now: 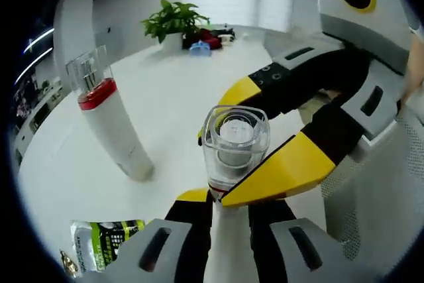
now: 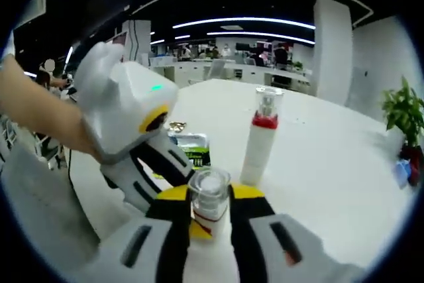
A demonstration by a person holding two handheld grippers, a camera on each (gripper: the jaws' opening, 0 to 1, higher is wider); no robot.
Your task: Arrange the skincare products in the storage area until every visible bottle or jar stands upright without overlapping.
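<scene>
A white bottle with a clear cap (image 1: 235, 138) (image 2: 210, 198) and a red neck ring is held off the table by both grippers. My left gripper (image 1: 225, 205) is shut on its white body. My right gripper (image 2: 211, 211) is shut on it just below the cap, and in the left gripper view it (image 1: 215, 167) reaches in from the right. My left gripper (image 2: 164, 173) enters the right gripper view from the left. A second white bottle (image 1: 109, 120) (image 2: 262, 138) of the same kind stands upright on the white table (image 1: 172, 91). A green and white packet (image 1: 106, 243) (image 2: 190, 147) lies flat beside it.
A potted plant (image 1: 173, 19) (image 2: 404, 109) stands at the table's far side, with a blue item (image 1: 199, 47) and red items near it. A small gold piece (image 2: 176, 126) lies by the packet. Grey mesh (image 1: 377, 210) lies at the right. A person's arm (image 2: 36, 114) holds the left gripper.
</scene>
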